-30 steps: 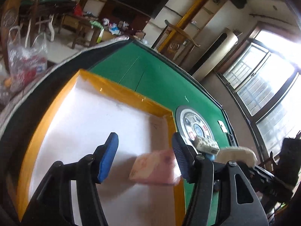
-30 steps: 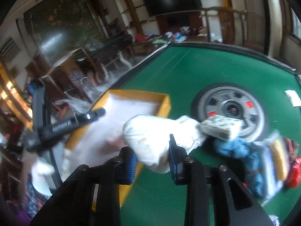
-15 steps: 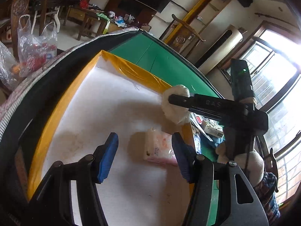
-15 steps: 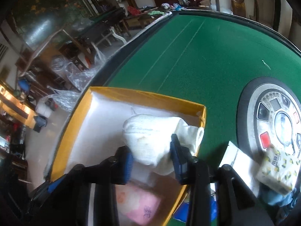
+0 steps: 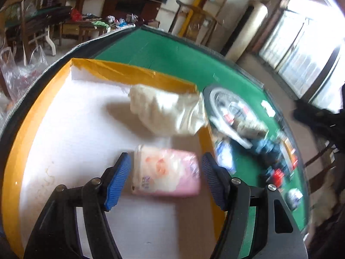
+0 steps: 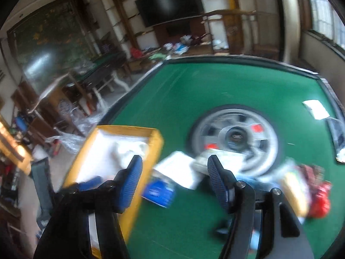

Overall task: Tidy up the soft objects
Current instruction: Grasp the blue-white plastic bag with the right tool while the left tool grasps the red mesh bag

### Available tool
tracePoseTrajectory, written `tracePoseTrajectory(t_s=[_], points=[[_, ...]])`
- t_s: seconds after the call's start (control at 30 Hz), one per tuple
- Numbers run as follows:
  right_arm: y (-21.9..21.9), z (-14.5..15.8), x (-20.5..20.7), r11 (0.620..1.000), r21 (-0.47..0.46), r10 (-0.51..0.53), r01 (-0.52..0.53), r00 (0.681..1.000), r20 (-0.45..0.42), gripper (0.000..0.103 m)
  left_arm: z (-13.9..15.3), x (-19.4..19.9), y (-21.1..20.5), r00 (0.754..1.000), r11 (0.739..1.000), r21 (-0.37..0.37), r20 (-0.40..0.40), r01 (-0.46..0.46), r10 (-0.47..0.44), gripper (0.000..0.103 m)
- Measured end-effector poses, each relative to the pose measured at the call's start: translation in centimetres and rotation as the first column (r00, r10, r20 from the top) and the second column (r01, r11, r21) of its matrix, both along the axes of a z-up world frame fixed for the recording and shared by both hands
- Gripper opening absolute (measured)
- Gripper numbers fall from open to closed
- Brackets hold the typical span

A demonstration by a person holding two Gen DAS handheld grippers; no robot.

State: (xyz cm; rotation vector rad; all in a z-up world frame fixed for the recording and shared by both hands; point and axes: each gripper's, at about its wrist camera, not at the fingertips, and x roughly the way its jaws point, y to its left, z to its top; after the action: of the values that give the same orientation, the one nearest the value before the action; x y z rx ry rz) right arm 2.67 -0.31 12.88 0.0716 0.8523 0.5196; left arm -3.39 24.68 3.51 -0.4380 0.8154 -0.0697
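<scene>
Lying in yellow-rimmed tray: crumpled white cloth, glossy pink pack; both claws spread, empty.

Pile of soft items at the right of the green table: motion-blurred in both wrist views, separate pieces not distinguishable beyond red, yellow and blue patches, and partly hidden behind the right gripper fingers. Yellow-rimmed tray: near edge cut off by the bottom of the left wrist view and covered by the left gripper body; in the right wrist view its near part is smeared and hidden behind the left finger. Pink packet: print too blurred to read; white cloth outline soft, its right end overlapping the tray rim so contact there cannot be judged.
</scene>
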Motion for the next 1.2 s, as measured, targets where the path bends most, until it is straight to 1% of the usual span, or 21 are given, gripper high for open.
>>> tracePoseTrajectory(t_s=[0.1,0.13,0.2,0.3,0.37,0.4,0.43,0.47,0.53,0.6,0.67,0.7,0.73,0.77,0.83,0.9,0.97,1.03,1.07,1.13,1.2], points=[[-6.2,0.1,-1.6,0.994,-0.022,-0.109,0.109,0.994,0.019,0.063,-0.9,0.2,-1.1,0.996,0.991,0.124,-0.074,0.048,-0.039,0.067],[-7.9,0.1,-1.8,0.990,-0.021,-0.141,0.141,0.990,0.015,0.065,-1.2,0.2,-1.0,0.995,0.989,0.137,-0.091,0.059,-0.047,0.067],[-11.4,-0.3,-2.6,0.979,-0.023,-0.202,0.202,0.979,0.005,0.065,-1.4,-0.3,-0.5,0.992,0.989,0.129,-0.109,0.077,-0.063,0.067],[-16.5,-1.5,-3.8,0.956,-0.050,-0.291,0.290,0.956,-0.021,0.065,-1.4,-0.9,0.8,0.994,0.991,0.123,-0.104,0.054,-0.042,0.067],[-19.5,-2.8,-4.4,0.940,-0.057,-0.338,0.335,0.939,-0.059,0.066,-0.9,-1.1,1.4,0.996,0.995,0.081,-0.081,0.051,-0.044,0.067],[-20.8,-3.7,-4.6,0.934,-0.063,-0.356,0.352,0.931,-0.083,0.066,-0.4,-1.5,1.6,0.997,0.997,0.054,-0.052,0.058,-0.055,0.067],[-22.0,-4.3,-4.9,0.930,-0.067,-0.366,0.360,0.925,-0.101,0.066,0.4,-1.9,1.5,0.998,0.997,0.049,-0.022,0.062,-0.061,0.067],[-22.3,-5.0,-5.4,0.929,-0.069,-0.370,0.365,0.921,-0.117,0.066,1.3,-2.6,1.2,0.998,0.996,0.052,0.010,0.068,-0.069,0.067],[-23.2,-6.5,-6.0,0.931,-0.066,-0.365,0.359,0.919,-0.151,0.066,3.6,-4.1,-0.1,0.990,0.993,0.015,0.073,0.118,-0.119,0.074],[-23.3,-7.9,-6.4,0.941,-0.063,-0.340,0.334,0.924,-0.177,0.066,5.3,-5.1,-1.9,0.979,0.985,0.000,0.111,0.170,-0.169,0.075],[-23.3,-9.5,-6.7,0.951,-0.066,-0.308,0.301,0.930,-0.202,0.066,6.3,-5.5,-3.9,0.970,0.977,0.004,0.121,0.212,-0.211,0.075],[-22.9,-10.3,-6.7,0.960,-0.062,-0.281,0.274,0.934,-0.222,0.066,6.5,-5.5,-5.6,0.960,0.967,0.004,0.118,0.254,-0.253,0.075],[-22.6,-10.9,-6.8,0.965,-0.064,-0.263,0.255,0.939,-0.219,0.069,6.5,-5.2,-7.1,0.951,0.957,0.001,0.108,0.290,-0.289,0.074],[-22.1,-10.9,-7.3,0.966,-0.083,-0.257,0.246,0.950,-0.178,0.072,6.3,-4.6,-8.5,0.945,0.949,-0.006,0.096,0.315,-0.313,0.074],[-20.6,-10.8,-7.6,0.974,-0.124,-0.209,0.191,0.965,-0.157,0.075,5.4,-3.6,-11.4,0.933,0.934,-0.021,0.055,0.356,-0.354,0.074],[-19.4,-10.7,-7.6,0.973,-0.168,-0.185,0.162,0.973,-0.137,0.074,4.5,-2.6,-13.8,0.924,0.923,-0.036,0.021,0.383,-0.382,0.074],[-18.6,-10.5,-7.5,0.973,-0.185,-0.163,0.138,0.978,-0.127,0.068,3.9,-1.6,-15.7,0.918,0.916,-0.053,0.006,0.397,-0.397,0.074],[-18.4,-10.5,-7.5,0.978,-0.172,-0.140,0.118,0.982,-0.125,0.067,3.4,-0.8,-18.0,0.913,0.913,-0.033,0.001,0.407,-0.408,0.074],[-18.4,-10.3,-7.4,0.978,-0.171,-0.138,0.116,0.983,-0.124,0.067,3.1,-0.4,-19.0,0.910,0.910,-0.002,0.000,0.416,-0.416,0.074],[-18.8,-10.5,-7.7,0.981,-0.160,-0.133,0.112,0.983,-0.123,0.068,2.5,0.5,-21.2,0.897,0.893,0.082,-0.015,0.442,-0.442,0.074],[-18.6,-10.5,-7.7,0.983,-0.143,-0.130,0.112,0.984,-0.125,0.068,1.6,1.3,-22.7,0.889,0.881,0.112,-0.048,0.459,-0.456,0.074]])
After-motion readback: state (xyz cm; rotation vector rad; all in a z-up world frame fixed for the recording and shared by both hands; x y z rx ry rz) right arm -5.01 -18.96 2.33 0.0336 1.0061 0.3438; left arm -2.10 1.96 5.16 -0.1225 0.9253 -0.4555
